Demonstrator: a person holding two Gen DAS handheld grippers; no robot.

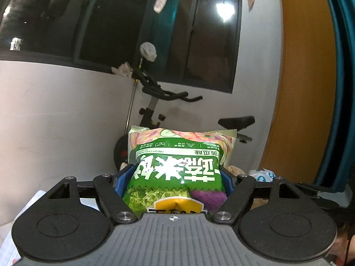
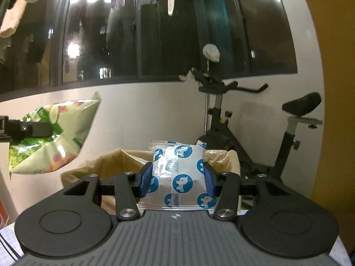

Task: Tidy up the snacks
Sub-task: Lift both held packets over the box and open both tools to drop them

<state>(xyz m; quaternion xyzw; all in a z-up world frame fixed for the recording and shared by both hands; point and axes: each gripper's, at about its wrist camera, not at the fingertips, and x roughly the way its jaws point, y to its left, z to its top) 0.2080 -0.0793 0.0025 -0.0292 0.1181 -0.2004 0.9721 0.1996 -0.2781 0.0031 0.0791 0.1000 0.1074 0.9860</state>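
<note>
Dim indoor light, window (image 2: 155, 33) glare, fisheye-bent edges.

The green snack bag (image 1: 177, 168) reads "FRESH CUCUMBER FLAVOR" beneath large Chinese characters.

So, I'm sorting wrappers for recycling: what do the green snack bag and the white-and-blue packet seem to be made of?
Green snack bag: looks like glossy printed plastic film, with bright glare patches, creases and a crimped end seal. White-and-blue packet: likely thin plastic film too, shiny and wrinkled, with serrated sealed edges. Any foil lining cannot be told.
</note>
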